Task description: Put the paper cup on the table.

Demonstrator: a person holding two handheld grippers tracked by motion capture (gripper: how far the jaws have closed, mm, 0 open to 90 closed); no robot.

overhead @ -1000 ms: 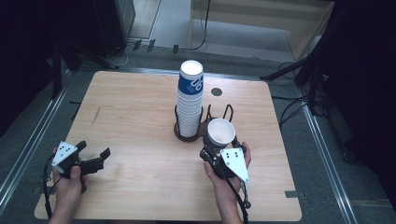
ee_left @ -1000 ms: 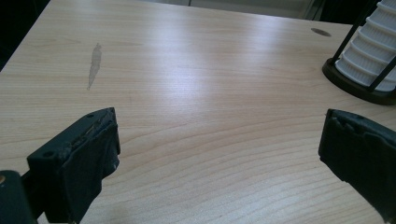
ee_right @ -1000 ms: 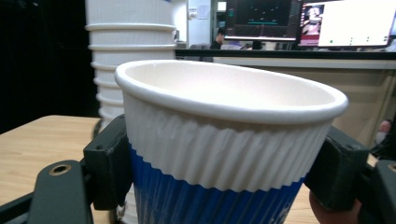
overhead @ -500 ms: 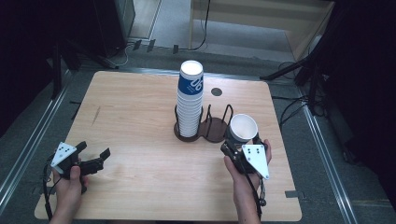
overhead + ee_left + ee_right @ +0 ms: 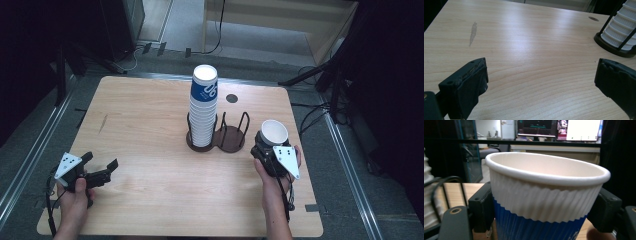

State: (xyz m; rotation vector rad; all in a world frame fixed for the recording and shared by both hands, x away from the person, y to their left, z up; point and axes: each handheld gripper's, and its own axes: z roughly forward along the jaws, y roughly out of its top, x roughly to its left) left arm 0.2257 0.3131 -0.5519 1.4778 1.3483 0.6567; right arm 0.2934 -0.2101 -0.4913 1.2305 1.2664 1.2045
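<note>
A white and blue ribbed paper cup (image 5: 273,132) (image 5: 544,195) stands upright between the jaws of my right gripper (image 5: 267,147) (image 5: 544,212), which is shut on its sides near the table's right edge. A tall stack of the same cups (image 5: 202,107) (image 5: 620,32) fills the left ring of a black wire cup holder (image 5: 232,137); the holder's right ring is bare. My left gripper (image 5: 100,172) (image 5: 539,85) rests low at the front left, jaws wide open over bare wood with nothing between them.
The wooden table (image 5: 145,130) has a small dark round hole (image 5: 231,98) behind the holder and a faint grey smear (image 5: 472,31) on the left. Dark cables and stands lie on the floor beyond the right edge.
My right gripper carried the cup rightward, away from the holder's right ring, toward the table's right edge. The left gripper stayed put.
</note>
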